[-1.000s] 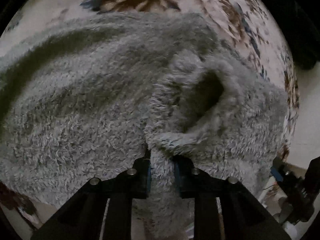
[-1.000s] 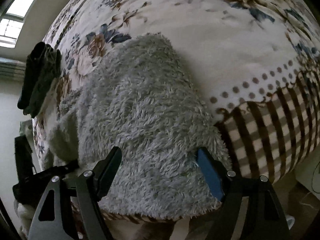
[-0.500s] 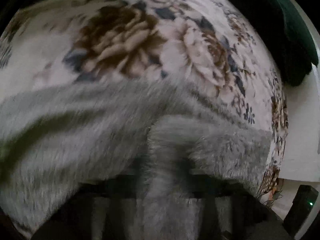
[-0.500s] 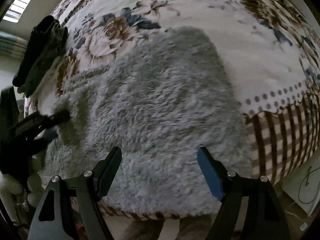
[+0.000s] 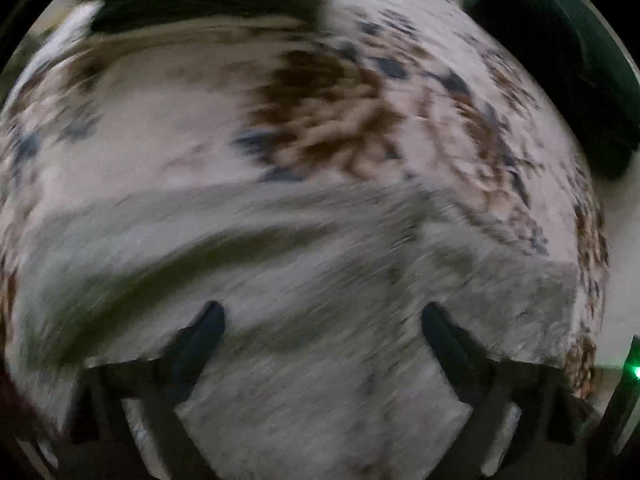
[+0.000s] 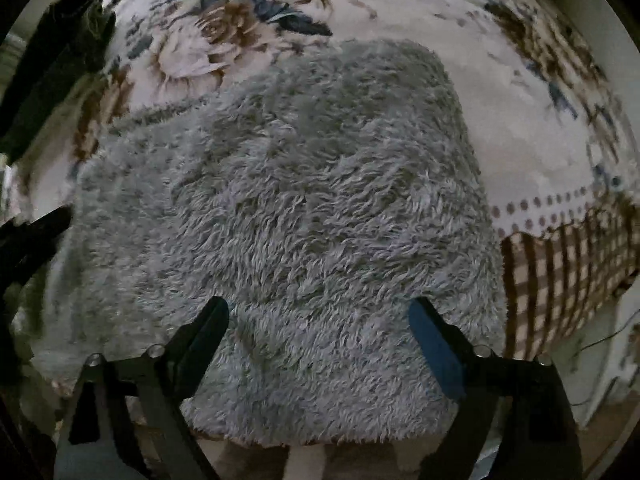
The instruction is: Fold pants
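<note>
Letting go of the fluffy grey pants (image 6: 304, 216) on the flowered bed (image 6: 500, 92), the left gripper (image 5: 320, 320) spreads its jaws wide; right gripper (image 6: 316, 320), at 6 o'clock, gapes empty too, one fold apparently laid.

Floral bedspread (image 6: 500, 92) carries fluffy grey pants (image 6: 312, 208); dark garment (image 6: 52, 76) at far-left edge.

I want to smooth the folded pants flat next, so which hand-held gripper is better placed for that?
Likely the right hand-held gripper: it is open, with the grey fleece pants sharp and centred ahead. The left hand-held gripper is also open over them, but its view is motion-blurred.
</note>
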{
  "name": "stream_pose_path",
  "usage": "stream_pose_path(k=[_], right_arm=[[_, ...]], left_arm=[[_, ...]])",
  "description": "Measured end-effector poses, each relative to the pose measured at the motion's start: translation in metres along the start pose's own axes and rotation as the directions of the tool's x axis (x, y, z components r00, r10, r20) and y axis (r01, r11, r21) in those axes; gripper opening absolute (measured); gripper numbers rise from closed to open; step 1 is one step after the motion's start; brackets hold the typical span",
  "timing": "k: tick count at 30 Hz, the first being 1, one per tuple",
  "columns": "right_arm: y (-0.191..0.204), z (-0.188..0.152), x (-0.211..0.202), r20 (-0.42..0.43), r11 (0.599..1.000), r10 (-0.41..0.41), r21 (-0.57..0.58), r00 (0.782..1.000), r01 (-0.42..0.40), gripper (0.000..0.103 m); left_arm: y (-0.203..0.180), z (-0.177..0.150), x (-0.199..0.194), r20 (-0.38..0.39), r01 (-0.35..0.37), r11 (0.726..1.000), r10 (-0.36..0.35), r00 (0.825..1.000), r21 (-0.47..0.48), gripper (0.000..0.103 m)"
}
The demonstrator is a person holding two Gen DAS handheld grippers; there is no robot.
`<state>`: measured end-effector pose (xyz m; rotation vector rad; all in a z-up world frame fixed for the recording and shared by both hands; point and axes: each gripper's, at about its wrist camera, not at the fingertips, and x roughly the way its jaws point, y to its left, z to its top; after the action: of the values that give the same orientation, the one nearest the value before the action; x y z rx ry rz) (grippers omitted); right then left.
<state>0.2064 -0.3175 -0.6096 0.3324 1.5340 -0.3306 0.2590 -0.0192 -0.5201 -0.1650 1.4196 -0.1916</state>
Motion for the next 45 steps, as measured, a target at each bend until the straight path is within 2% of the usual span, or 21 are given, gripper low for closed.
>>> stream_pose_path(k=[3,4,6,8,9,10,11,14,18,21,25,26,27,28,29,32,33,35,37,42,45], right_arm=[[0.016,-0.001,-0.002,-0.007,1.000,0.000,-0.004,1.000,0.000,0.094],[0.021,-0.002,-0.002,-0.015,1.000,0.007,-0.003,1.000,-0.007,0.094],[0.034,-0.003,-0.001,-0.037,1.000,0.020,-0.012,0.999,-0.021,0.094],[0.050,-0.004,0.000,-0.057,0.999,0.017,-0.038,0.998,-0.020,0.094],[0.057,-0.004,0.001,-0.065,0.998,0.018,-0.051,0.998,-0.021,0.094],[0.066,-0.005,0.001,-0.072,0.998,0.015,-0.067,0.997,-0.020,0.094],[0.073,-0.005,0.001,-0.074,0.997,0.014,-0.077,0.997,-0.020,0.094],[0.096,-0.004,0.005,-0.089,0.992,0.016,-0.120,0.996,-0.026,0.094],[0.113,0.001,0.011,-0.094,0.991,0.006,-0.129,0.996,-0.018,0.094],[0.122,0.007,0.017,-0.099,0.992,-0.007,-0.129,0.995,-0.006,0.094],[0.140,0.012,0.024,-0.102,0.992,-0.025,-0.129,0.994,0.012,0.094],[0.141,0.017,0.023,-0.103,0.992,-0.027,-0.128,0.994,0.014,0.094],[0.142,0.019,0.023,-0.104,0.992,-0.030,-0.128,0.994,0.016,0.094],[0.143,0.018,0.025,-0.105,0.992,-0.032,-0.128,0.994,0.019,0.094],[0.143,0.017,0.025,-0.105,0.991,-0.037,-0.130,0.994,0.024,0.094],[0.136,0.010,0.021,-0.087,0.988,-0.071,-0.146,0.994,0.058,0.094],[0.133,0.007,0.017,-0.070,0.984,-0.091,-0.158,0.993,0.079,0.094],[0.129,0.002,0.010,-0.037,0.976,-0.133,-0.178,0.990,0.124,0.094],[0.126,-0.001,0.003,0.000,0.969,-0.162,-0.190,0.987,0.159,0.094],[0.109,-0.003,-0.008,0.047,0.963,-0.166,-0.208,0.985,0.173,0.094],[0.092,-0.005,-0.015,0.045,0.972,-0.126,-0.193,0.991,0.132,0.094]], left_arm=[[0.041,-0.019,-0.011,-0.015,0.029,0.985,-0.032,0.999,-0.169,0.101],[0.061,-0.028,-0.020,0.004,0.052,0.965,-0.053,0.999,-0.256,0.101],[0.096,-0.049,-0.037,0.051,0.062,0.914,-0.045,0.998,-0.401,0.101],[0.139,-0.074,-0.053,0.101,0.064,0.818,-0.007,0.995,-0.571,0.101],[0.159,-0.086,-0.057,0.118,0.073,0.765,0.004,0.993,-0.639,0.101],[0.173,-0.093,-0.058,0.128,0.074,0.725,0.020,0.992,-0.685,0.101],[0.189,-0.101,-0.058,0.148,0.088,0.681,0.031,0.989,-0.727,0.101],[0.225,-0.108,-0.044,0.153,0.108,0.607,0.022,0.988,-0.788,0.099],[0.251,-0.101,-0.017,0.208,0.204,0.564,-0.059,0.976,-0.800,0.099],[0.258,-0.088,0.000,0.225,0.234,0.574,-0.087,0.970,-0.785,0.099],[0.257,-0.073,0.008,0.245,0.228,0.612,-0.057,0.968,-0.757,0.096],[0.254,-0.072,0.004,0.260,0.224,0.630,-0.037,0.965,-0.744,0.077],[0.249,-0.070,-0.002,0.278,0.227,0.655,-0.027,0.960,-0.721,0.052],[0.245,-0.069,-0.007,0.287,0.220,0.679,-0.015,0.958,-0.701,0.045],[0.238,-0.068,-0.015,0.306,0.217,0.708,-0.001,0.952,-0.673,0.029],[0.220,-0.066,-0.037,0.343,0.200,0.750,0.038,0.938,-0.630,0.024],[0.211,-0.065,-0.048,0.356,0.189,0.771,0.051,0.933,-0.607,0.024],[0.200,-0.061,-0.063,0.381,0.193,0.791,0.055,0.923,-0.581,0.023],[0.182,-0.058,-0.082,0.392,0.167,0.824,0.072,0.917,-0.542,0.023],[0.128,-0.045,-0.122,0.438,0.159,0.903,0.036,0.898,-0.399,0.023],[0.074,-0.040,-0.142,0.444,0.143,0.946,0.001,0.896,-0.291,0.022]])
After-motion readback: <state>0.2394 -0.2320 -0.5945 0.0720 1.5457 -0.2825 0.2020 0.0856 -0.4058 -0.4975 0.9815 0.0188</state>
